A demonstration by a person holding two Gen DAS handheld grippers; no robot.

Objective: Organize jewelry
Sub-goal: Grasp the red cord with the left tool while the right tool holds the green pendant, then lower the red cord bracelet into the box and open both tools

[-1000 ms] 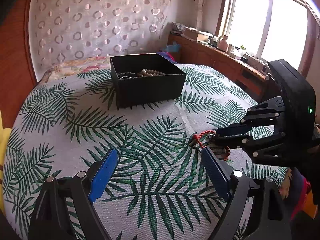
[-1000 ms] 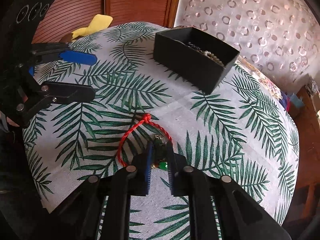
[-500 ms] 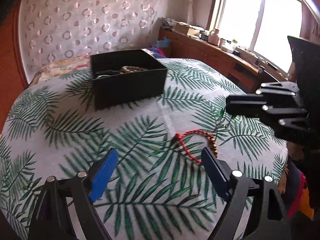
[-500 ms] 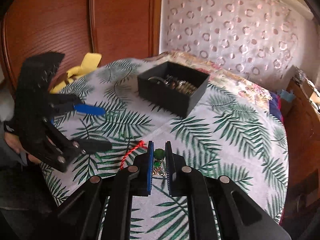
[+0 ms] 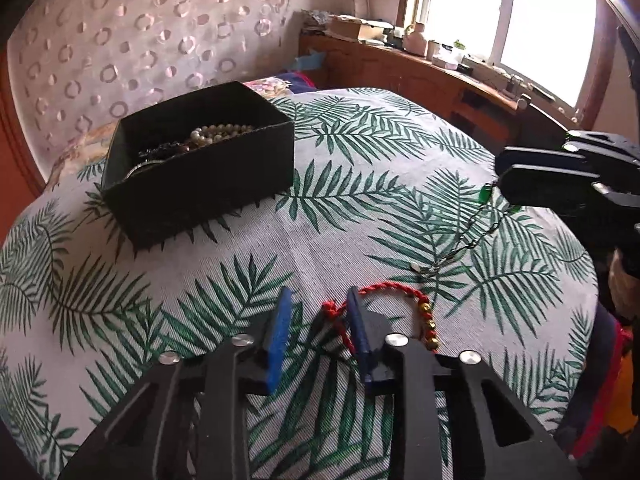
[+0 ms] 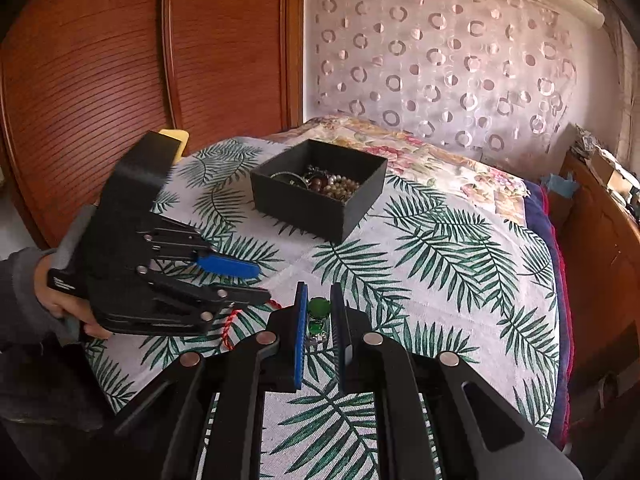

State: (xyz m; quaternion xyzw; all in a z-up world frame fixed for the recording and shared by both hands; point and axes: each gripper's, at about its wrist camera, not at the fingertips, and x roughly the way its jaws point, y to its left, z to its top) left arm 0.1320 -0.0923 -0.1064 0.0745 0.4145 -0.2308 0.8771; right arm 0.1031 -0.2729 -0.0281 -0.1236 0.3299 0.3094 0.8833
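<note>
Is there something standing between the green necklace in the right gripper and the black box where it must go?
Nothing visible does. The right gripper holds the green necklace above bare tablecloth, and the black box is open-topped. The left gripper stays off to the left.

Left gripper (image 5: 316, 300) low over bed's near edge, jaws partly apart. Right gripper (image 6: 318, 300) raised near right edge, jaws clamped.

Black linkage arms on the left gripper (image 5: 316, 300), silver rivets at the joints, blue pads (image 5: 279, 336) lining its fingers. Right gripper (image 6: 318, 292) matches. Grey sleeve (image 6: 20, 280) cuffs the bare-skinned left hand (image 6: 52, 300).
</note>
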